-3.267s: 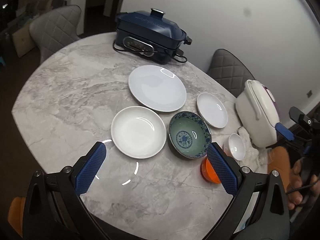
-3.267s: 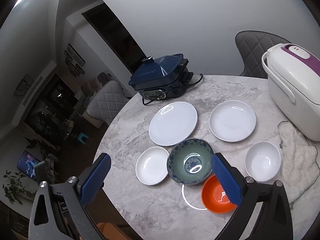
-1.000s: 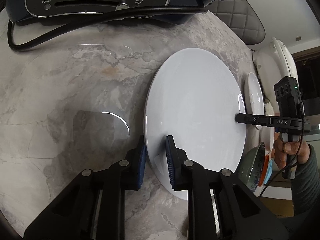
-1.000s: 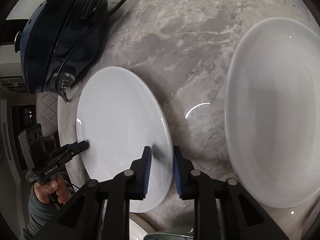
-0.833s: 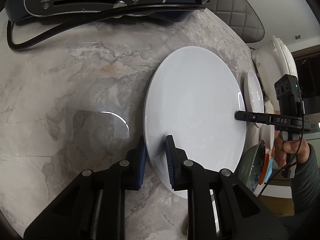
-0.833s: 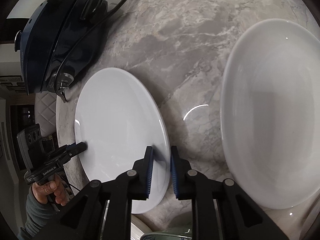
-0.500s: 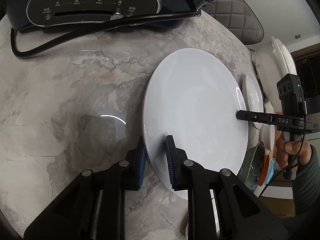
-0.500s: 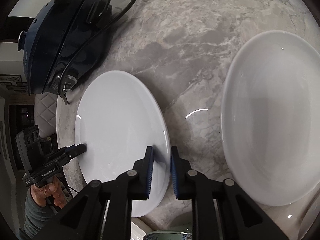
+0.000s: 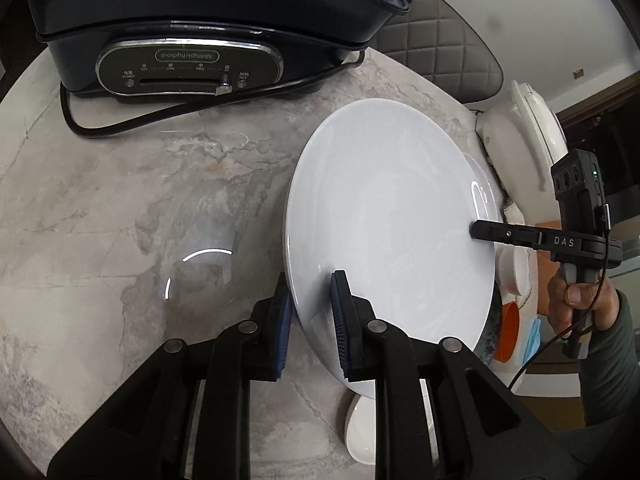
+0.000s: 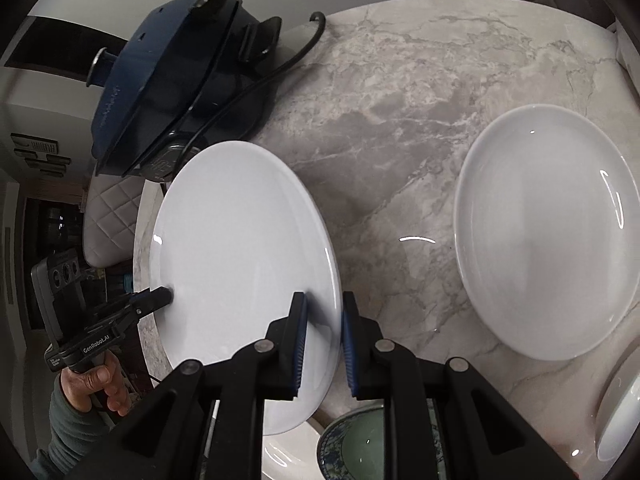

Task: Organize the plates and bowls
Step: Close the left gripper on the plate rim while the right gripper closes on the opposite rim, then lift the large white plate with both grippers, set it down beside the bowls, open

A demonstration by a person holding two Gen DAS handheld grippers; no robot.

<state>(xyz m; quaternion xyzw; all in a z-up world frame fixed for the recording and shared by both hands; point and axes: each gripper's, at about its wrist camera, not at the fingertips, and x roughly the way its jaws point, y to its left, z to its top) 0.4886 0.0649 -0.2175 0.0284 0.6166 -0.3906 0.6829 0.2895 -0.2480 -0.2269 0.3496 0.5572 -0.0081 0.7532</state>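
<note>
Pinching opposite edges of the large white dinner plate (image 9: pixel 384 216), the left gripper (image 9: pixel 310 312) and the right gripper (image 10: pixel 322 320) hold it between them, each with one blue pad above the rim and one below. The plate looks tilted and clear of the marble table (image 9: pixel 120 208) — though whether its lowest edge touches anything is hidden behind the fingers. Just beyond the left gripper's fingers sits the dark blue electric hotpot (image 9: pixel 192 20), its cord trailing across the stone. Off to the right of the right gripper lies a smaller white plate (image 10: pixel 548 232), flat on the table, and close under that gripper's knuckles peeks the green patterned bowl (image 10: pixel 360 448). An orange bowl (image 9: pixel 508 332) shows past the plate's far edge in the left view. This seems to be the carrying step: the biggest plate is up and being taken somewhere to start a stack. Next, I'd judge, both hands must travel together, level the plate, and set it down on a bare patch — uneven motion could twist it out of a grip.
</note>
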